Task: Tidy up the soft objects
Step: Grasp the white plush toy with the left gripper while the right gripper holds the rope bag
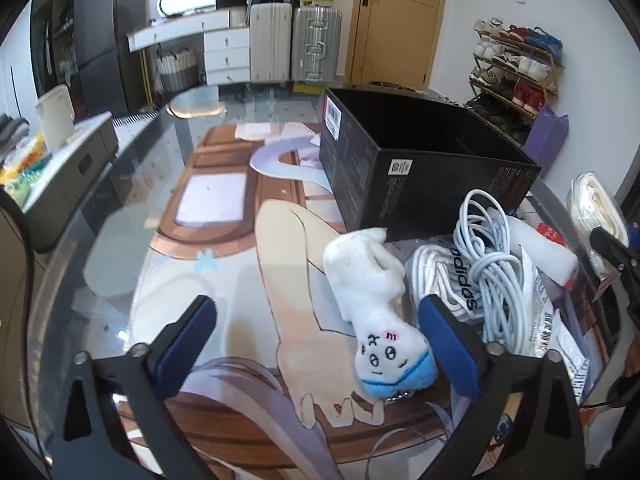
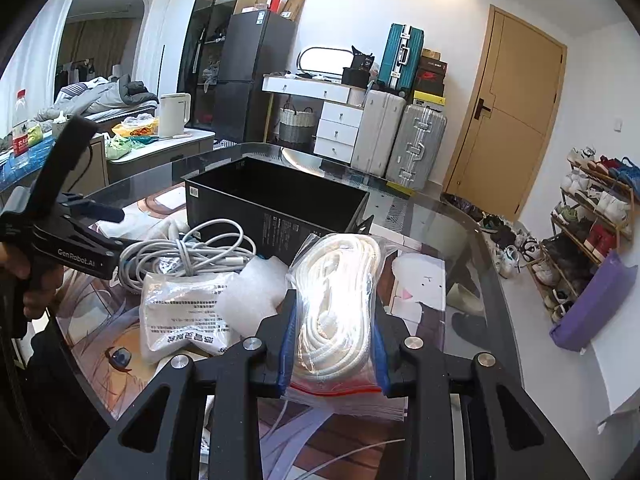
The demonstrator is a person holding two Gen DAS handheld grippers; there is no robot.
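A white plush toy [image 1: 374, 304] with a blue cap lies on the glass table between my open left gripper's [image 1: 320, 344] blue pads, nearer the right pad [image 1: 450, 344]. My right gripper [image 2: 334, 332] is shut on a clear zip bag of white rope [image 2: 340, 292], held above the table; the bag also shows in the left wrist view [image 1: 596, 204]. An open black box [image 1: 420, 160] stands behind the pile; it also shows in the right wrist view [image 2: 280, 200]. The left gripper also shows in the right wrist view, at its left edge [image 2: 108, 214].
A coiled pale cable [image 1: 488, 260], an adidas item [image 1: 464, 284], a printed packet [image 2: 180, 316] and bubble wrap [image 2: 252, 292] lie in a pile by the box. The round glass table's edge [image 2: 480, 248] curves right. A shoe rack [image 2: 592, 232] stands beyond.
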